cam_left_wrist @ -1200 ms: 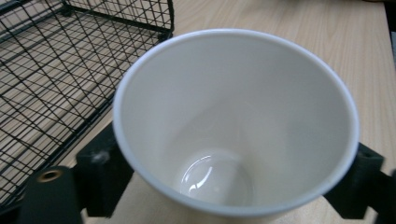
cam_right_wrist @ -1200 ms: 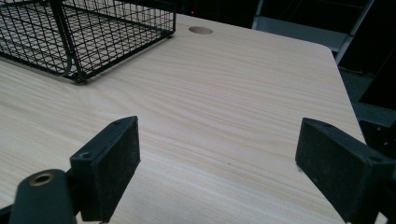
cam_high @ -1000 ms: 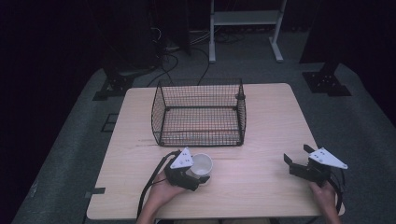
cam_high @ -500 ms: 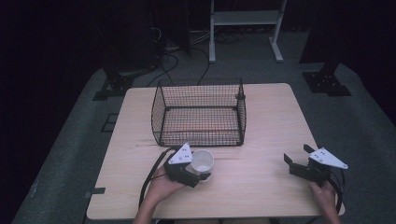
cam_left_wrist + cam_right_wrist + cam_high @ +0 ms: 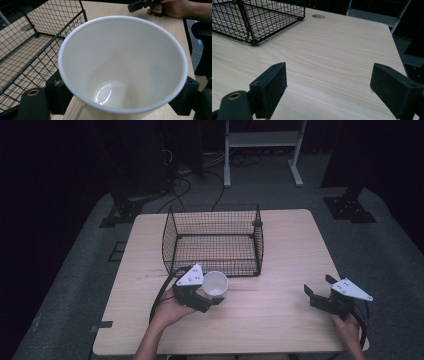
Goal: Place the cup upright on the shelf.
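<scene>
A white cup (image 5: 215,284) hangs above the table just in front of the black wire basket (image 5: 214,240), tilted with its mouth facing up and toward the camera. My left gripper (image 5: 206,296) is shut on the cup, its two black pads pressed on the cup's outer wall (image 5: 122,65) from either side. The cup's inside looks empty. At the table's front right, my right gripper (image 5: 318,290) rests low over the wood, open, with bare tabletop between its pads (image 5: 272,87).
The wire basket (image 5: 249,17) stands mid-table toward the far side, open at the top and with nothing in it. The light wooden table (image 5: 280,250) has a small round hole (image 5: 318,16) near its far edge. A dark floor with stands and cables surrounds it.
My left gripper has lifted the cup off the table and carried it a little toward the basket. The right gripper has stayed where it was.
</scene>
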